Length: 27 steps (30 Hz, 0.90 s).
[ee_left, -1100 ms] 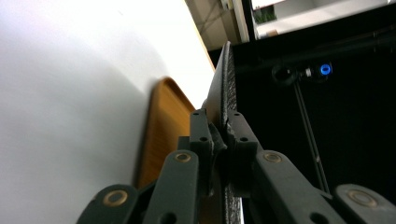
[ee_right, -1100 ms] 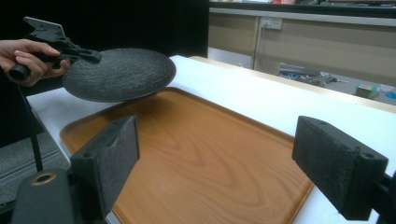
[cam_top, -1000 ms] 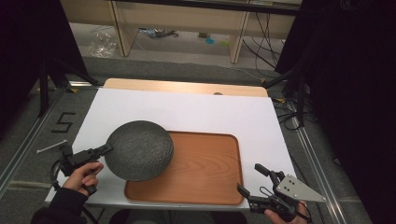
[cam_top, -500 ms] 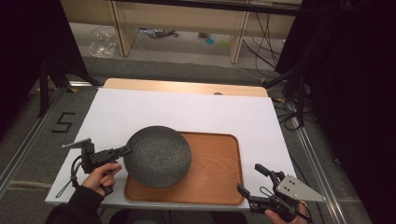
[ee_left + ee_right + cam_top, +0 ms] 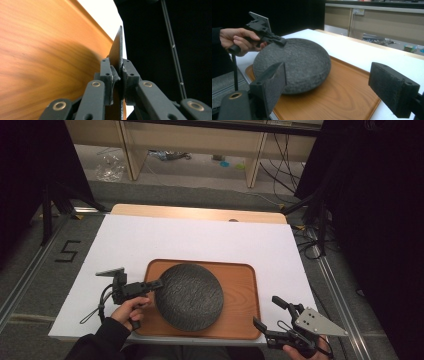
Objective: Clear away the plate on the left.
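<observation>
A: Where do we find the dish?

B: We see the dark grey, rough-textured dish (image 5: 189, 296) turned bottom-up over the left half of the wooden tray (image 5: 240, 285). In the right gripper view (image 5: 294, 65) it looks tilted, its near edge down on the tray and the far edge lifted where it is gripped.

A: And what has hold of it?

B: Our left gripper (image 5: 156, 284), held in the left hand (image 5: 129, 310), comes in from the tray's left side. In the left gripper view the fingers (image 5: 107, 75) are closed tight on the thin rim of the dish (image 5: 117, 50), one on each face, with the tray's wood grain (image 5: 45, 50) behind.

A: How does the tray lie?

B: It sits on the white sheet (image 5: 200, 240) that covers the bench (image 5: 200, 213), toward the near edge, its long side running across our view.

A: What of our right gripper?

B: The right gripper (image 5: 270, 312) hovers off the tray's near right corner, just beyond the sheet's edge, apart from the dish. In its own view the fingers (image 5: 272, 82) stand wide apart with nothing between them, and past them we see the dish, the tray (image 5: 342, 95) and the left gripper (image 5: 282, 41) at the dish's far rim.

A: Anything else around?

B: The number 5 (image 5: 68, 251) is taped on the floor at the left.
</observation>
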Each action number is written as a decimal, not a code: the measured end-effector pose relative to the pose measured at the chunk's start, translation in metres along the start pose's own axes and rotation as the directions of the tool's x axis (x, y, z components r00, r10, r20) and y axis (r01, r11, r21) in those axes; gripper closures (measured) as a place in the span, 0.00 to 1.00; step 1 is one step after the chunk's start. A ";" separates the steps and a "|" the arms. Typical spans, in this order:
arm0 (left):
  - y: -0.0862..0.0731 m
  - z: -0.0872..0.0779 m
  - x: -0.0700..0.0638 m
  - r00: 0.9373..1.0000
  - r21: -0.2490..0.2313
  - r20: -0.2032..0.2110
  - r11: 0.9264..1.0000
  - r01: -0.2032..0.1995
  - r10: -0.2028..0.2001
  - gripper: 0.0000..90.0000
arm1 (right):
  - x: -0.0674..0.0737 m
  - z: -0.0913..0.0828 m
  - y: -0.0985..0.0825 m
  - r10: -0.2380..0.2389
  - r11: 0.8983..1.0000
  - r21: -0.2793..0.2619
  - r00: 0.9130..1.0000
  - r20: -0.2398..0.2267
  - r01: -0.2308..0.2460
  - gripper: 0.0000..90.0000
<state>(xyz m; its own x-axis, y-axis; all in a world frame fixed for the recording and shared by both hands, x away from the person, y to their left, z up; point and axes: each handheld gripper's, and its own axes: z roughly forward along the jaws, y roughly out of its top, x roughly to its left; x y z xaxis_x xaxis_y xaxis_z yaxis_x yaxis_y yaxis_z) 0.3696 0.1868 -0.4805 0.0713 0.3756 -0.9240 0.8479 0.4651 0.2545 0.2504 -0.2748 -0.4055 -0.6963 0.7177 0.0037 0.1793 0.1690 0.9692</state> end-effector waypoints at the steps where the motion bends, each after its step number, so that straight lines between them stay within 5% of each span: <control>1: -0.002 0.005 -0.002 1.000 0.015 -0.018 1.000 0.008 -0.007 0.90 | 0.000 0.000 0.000 0.000 1.000 -0.004 1.000 0.000 0.000 0.18; 10: -0.007 0.018 -0.002 0.999 0.040 -0.037 0.999 -0.003 0.005 0.90 | -0.001 0.000 0.000 0.007 1.000 -0.001 1.000 -0.012 -0.007 0.18; 13: -0.009 0.021 -0.002 0.995 0.065 -0.086 0.997 -0.044 0.050 0.93 | -0.001 0.001 0.000 0.005 1.000 -0.025 1.000 -0.014 -0.005 0.18; 15: -0.009 0.022 0.002 0.990 0.090 -0.084 0.991 -0.103 0.111 0.95 | -0.001 -0.001 0.000 0.002 1.000 0.009 1.000 -0.004 -0.002 0.18; 16: -0.009 0.022 0.002 0.990 0.090 -0.084 0.991 -0.103 0.111 0.96 | -0.001 -0.001 0.000 0.002 1.000 0.009 1.000 -0.004 -0.002 0.18; 17: -0.010 0.023 0.001 0.987 0.094 -0.101 0.989 -0.113 0.122 0.96 | -0.001 0.001 0.000 0.005 1.000 -0.025 1.000 -0.015 -0.005 0.18; 27: -0.013 0.021 0.003 0.986 0.121 -0.099 0.985 -0.124 0.137 0.96 | 0.000 0.000 0.000 0.005 1.000 -0.002 1.000 -0.010 -0.005 0.18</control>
<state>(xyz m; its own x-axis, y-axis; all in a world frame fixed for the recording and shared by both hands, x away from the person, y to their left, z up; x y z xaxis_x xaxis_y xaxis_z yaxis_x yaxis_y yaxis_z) 0.3694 0.1653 -0.4929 0.1341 0.5131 -0.8478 0.8897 0.3144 0.3310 0.2504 -0.2754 -0.4052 -0.7021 0.7120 0.0107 0.1810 0.1639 0.9697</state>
